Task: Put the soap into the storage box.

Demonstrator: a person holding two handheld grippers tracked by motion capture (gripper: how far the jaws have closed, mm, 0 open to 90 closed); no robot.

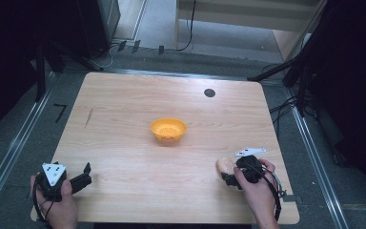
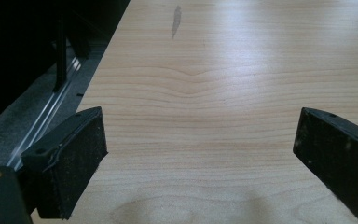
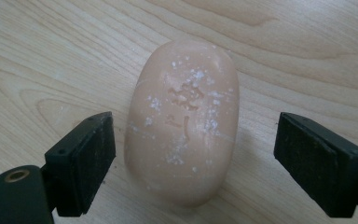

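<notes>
Orange plastic bowl (image 1: 168, 129) sits mid-table, round, shallow, with what look like small holes in its base; nothing seen inside it. Table (image 1: 124, 109) is light wood grain with rounded corners; a dark round spot (image 1: 209, 92) sits near the far edge and a thin dark streak (image 1: 88, 117) at left.

Soap (image 3: 182, 121): pale peach oval bar, smooth, dusted with white flecks. Characters are embossed on top, not legible. It lies flat on the wood near the table's right front, well apart from the bowl.

Right gripper (image 3: 193, 161): jaws spread wide, straddling the soap, with a gap on both sides and no contact. Left gripper (image 2: 200, 163): jaws wide apart over bare wood at the table's left front corner, holding nothing. Pads are black and rough-textured.
</notes>
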